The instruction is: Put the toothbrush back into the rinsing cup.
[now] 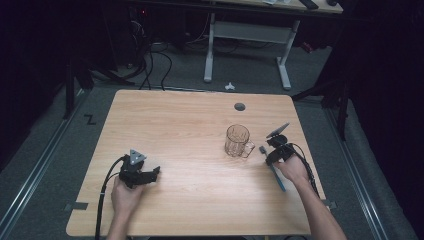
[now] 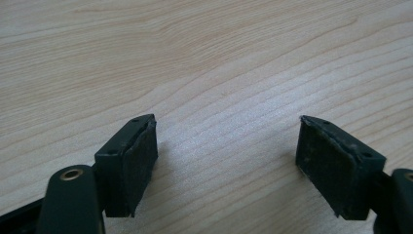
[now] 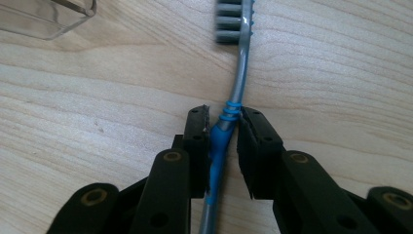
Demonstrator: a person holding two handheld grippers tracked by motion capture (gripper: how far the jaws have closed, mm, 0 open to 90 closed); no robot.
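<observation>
Now | my right gripper (image 3: pixel 225 129) pinches blue-and-grey plastic toothbrush (image 3: pixel 237 73) flat on wooden table (image 1: pixel 190 120) | clear glass mug (image 1: pixel 237 141) near | left gripper (image 2: pixel 226 161) spread, empty.

Light wood bench (image 1: pixel 190 120) w/ grey grommet (image 1: pixel 240 106) is sitting on grey carpet (image 1: pixel 40 165). At 12 o'clock, white-legged desk (image 1: pixel 245 35) is standing; black cables (image 1: pixel 150 65) are trailing at 11. Surroundings are lying dark.

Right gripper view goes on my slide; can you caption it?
Right claw closed on a blue-grey toothbrush lying on the wooden table, a clear glass mug nearby.
</observation>
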